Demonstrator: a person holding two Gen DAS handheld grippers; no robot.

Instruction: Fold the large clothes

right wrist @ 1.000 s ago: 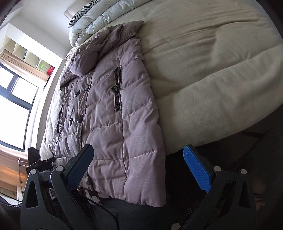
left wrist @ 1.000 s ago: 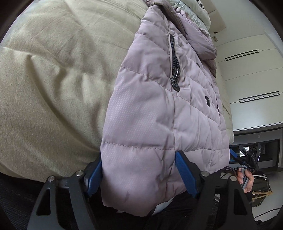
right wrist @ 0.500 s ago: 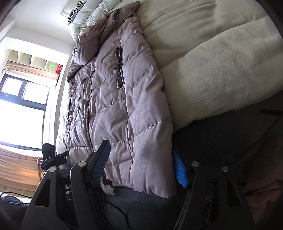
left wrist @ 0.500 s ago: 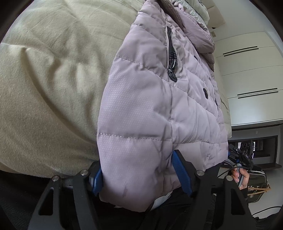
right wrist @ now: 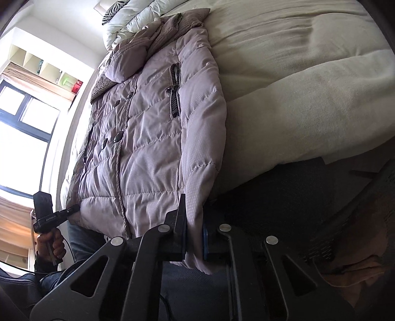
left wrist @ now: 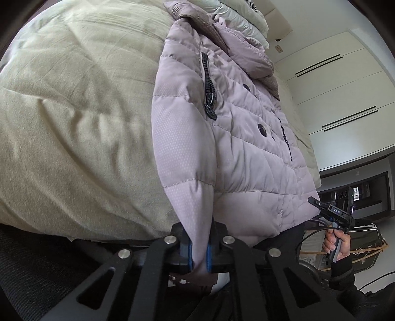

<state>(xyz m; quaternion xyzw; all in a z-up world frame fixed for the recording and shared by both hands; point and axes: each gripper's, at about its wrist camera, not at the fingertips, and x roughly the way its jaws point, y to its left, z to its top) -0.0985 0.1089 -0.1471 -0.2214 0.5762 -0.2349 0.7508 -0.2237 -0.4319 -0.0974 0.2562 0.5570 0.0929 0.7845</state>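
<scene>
A pale lilac quilted jacket [left wrist: 222, 138] lies front up on a beige bed, its hem hanging over the bed's near edge; it also shows in the right wrist view [right wrist: 153, 138]. My left gripper [left wrist: 199, 255] is shut on the hem's left corner. My right gripper [right wrist: 195, 243] is shut on the hem's right corner. Each gripper appears in the other's view, the right one [left wrist: 330, 212] and the left one [right wrist: 49, 217], both at the hem.
The beige bedcover [left wrist: 74, 118] spreads wide beside the jacket. White pillows and a zebra cushion [right wrist: 123, 17] lie at the bed's head. White wardrobe doors [left wrist: 345, 98] stand on one side, a bright window [right wrist: 22, 138] on the other. Dark floor lies below the bed edge.
Both grippers, open around the hem corners before, have closed on the fabric. The hem corners now bunch between the pads.
</scene>
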